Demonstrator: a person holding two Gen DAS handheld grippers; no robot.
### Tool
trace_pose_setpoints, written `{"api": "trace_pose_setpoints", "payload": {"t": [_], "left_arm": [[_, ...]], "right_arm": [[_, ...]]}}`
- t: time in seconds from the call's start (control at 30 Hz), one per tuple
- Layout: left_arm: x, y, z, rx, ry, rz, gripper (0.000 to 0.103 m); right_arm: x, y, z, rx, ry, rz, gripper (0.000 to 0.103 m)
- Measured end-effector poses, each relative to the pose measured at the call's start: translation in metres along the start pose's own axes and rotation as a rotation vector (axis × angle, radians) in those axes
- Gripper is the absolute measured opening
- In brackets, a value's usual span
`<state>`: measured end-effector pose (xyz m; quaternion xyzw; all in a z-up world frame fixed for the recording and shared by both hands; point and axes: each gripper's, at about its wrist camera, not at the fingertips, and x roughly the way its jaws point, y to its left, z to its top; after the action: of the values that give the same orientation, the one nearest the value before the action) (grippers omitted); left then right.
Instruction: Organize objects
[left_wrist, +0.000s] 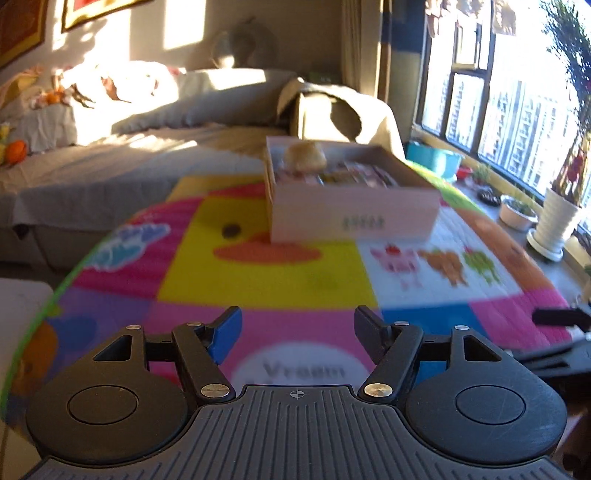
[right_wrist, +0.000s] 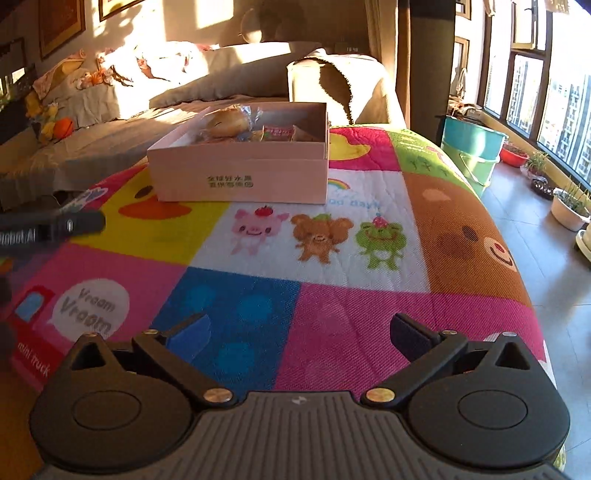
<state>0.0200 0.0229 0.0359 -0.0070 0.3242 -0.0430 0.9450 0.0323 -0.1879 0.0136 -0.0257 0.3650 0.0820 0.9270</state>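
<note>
The pink box (right_wrist: 243, 173) sits straight ahead of both tools, well apart, snacks already inside (nothing loose on the tabletop (right_wrist: 332, 295)). Left tool (left_wrist: 297, 332) and right tool (right_wrist: 299, 338) gape empty; neither is clearly nearer.

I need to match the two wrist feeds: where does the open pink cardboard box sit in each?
Left wrist: pink cardboard box upper centre, slightly right, blurred.
Right wrist: same box upper centre-left, sharp, printed text facing the camera.
Shared landmark: the pig, bear and frog cartoon panel on the colourful mat, just in front of the box.
</note>
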Motion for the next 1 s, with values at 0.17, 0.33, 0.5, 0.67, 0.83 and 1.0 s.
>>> {"api": "trace_pose_setpoints", "payload": {"t": [0.17,0.33,0.5,0.67,0.83,1.0], "left_arm": [[-0.002,-0.009,-0.028,0.009,0.000,0.012,0.073],[-0.001,-0.018,-0.044,0.046,-0.025,0.045,0.076],[0.002,-0.015,-0.043,0.007,-0.039,0.045,0.078],[0.003,-0.017,-0.043,0.016,-0.039,0.051,0.078],[0.002,-0.016,-0.044,0.011,-0.038,0.048,0.078],[0.002,-0.016,-0.044,0.013,-0.038,0.048,0.078]], "right_arm": [[0.005,0.006,-0.018,-0.034,-0.042,-0.031,0.103],[0.003,-0.012,-0.025,0.091,-0.100,0.023,0.103],[0.005,0.003,-0.026,0.044,-0.090,-0.040,0.103],[0.006,0.003,-0.027,0.046,-0.093,-0.053,0.103],[0.006,0.004,-0.028,0.046,-0.094,-0.050,0.103],[0.007,0.004,-0.027,0.044,-0.093,-0.050,0.103]]}}
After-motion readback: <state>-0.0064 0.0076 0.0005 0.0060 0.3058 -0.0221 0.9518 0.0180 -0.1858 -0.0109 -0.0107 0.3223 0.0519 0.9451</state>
